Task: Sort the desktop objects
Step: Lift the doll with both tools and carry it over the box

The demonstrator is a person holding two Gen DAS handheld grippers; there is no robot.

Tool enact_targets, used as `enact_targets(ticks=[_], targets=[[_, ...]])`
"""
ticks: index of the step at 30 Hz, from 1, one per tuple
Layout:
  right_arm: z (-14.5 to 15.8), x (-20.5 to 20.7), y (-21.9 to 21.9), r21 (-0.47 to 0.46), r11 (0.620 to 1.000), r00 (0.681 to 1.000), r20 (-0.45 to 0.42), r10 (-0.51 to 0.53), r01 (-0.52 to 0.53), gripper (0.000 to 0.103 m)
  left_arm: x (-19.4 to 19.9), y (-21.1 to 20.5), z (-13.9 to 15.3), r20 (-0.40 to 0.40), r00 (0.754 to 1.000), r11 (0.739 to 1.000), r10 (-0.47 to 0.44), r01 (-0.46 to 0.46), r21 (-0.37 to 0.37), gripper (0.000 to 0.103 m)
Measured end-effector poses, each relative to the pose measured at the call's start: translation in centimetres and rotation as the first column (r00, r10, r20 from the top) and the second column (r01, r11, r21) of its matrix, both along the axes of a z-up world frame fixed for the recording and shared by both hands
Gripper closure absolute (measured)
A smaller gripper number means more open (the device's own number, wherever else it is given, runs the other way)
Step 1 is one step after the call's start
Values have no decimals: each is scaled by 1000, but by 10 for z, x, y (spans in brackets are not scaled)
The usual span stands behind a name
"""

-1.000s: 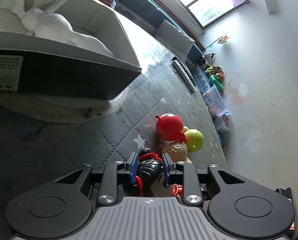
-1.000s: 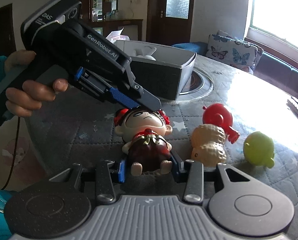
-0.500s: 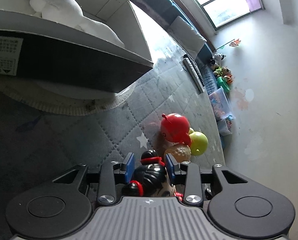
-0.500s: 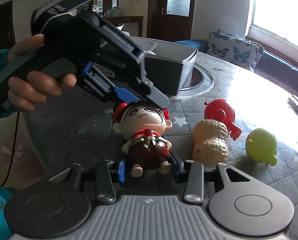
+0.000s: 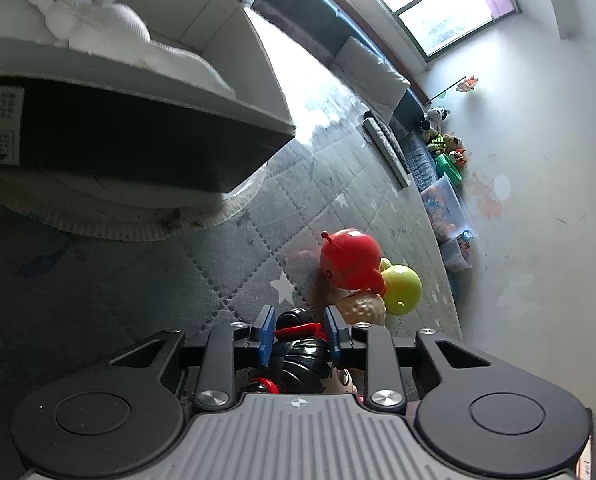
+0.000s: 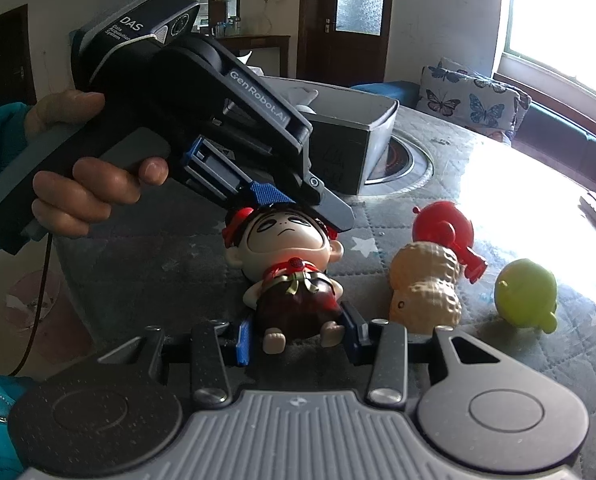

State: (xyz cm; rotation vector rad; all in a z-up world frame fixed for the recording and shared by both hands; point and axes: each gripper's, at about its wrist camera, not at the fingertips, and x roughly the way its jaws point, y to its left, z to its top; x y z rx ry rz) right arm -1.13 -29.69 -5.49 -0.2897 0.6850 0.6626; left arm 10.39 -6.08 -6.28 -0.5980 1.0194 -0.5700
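Clearly a two-handed pickup is under way: the doll figurine [image 6: 294,276] lies on its back on the quilted worktop [image 6: 186,240]. The right hand-held gripper [image 6: 296,336] clamps its legs, while the left hand-held gripper [image 5: 300,330] — jaws having just closed in — pinches its black hair. Next, probably, lift it level toward the grey box [image 6: 358,136] — both grips holding.

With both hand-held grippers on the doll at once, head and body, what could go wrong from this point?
1. The left hand-held gripper has just closed onto the doll at its hair, a rounded top; the pads may slip off when lifting.
2. The right hand-held gripper clamps the doll's body, so pulling apart could strain or twist it.
3. The peanut toy and red toy lie close beside; a swing could knock them.
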Motion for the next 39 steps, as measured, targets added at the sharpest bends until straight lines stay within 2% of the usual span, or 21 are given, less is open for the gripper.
enact_targets(ticks=[6, 12, 18, 23, 26, 32, 39], targets=[[10, 3, 7, 5, 999, 999, 16, 34, -34, 61, -5, 11, 19, 46, 998, 999, 40, -40, 4, 74], [37, 22, 21, 10, 995, 992, 73, 99, -100, 61, 2, 33, 53, 109, 988, 994, 105, -104, -12, 74], [67, 63, 46, 0, 987, 977, 140, 162, -163, 61, 31, 60, 87, 167, 971, 985, 172, -170, -27, 74], [80, 108, 68, 0, 982, 969, 158, 187, -190, 61, 69, 79, 99, 180, 960, 977, 214, -210, -38, 74], [80, 134, 79, -3, 980, 969, 146, 199, -201, 61, 92, 88, 92, 160, 958, 972, 236, -232, -42, 74], [64, 185, 99, -16, 972, 970, 67, 234, -233, 61, 131, 106, 70, 105, 955, 961, 276, -272, -54, 74], [44, 212, 112, -50, 960, 961, -33, 274, -276, 61, 149, 117, 37, 36, 948, 948, 316, -314, -48, 74]])
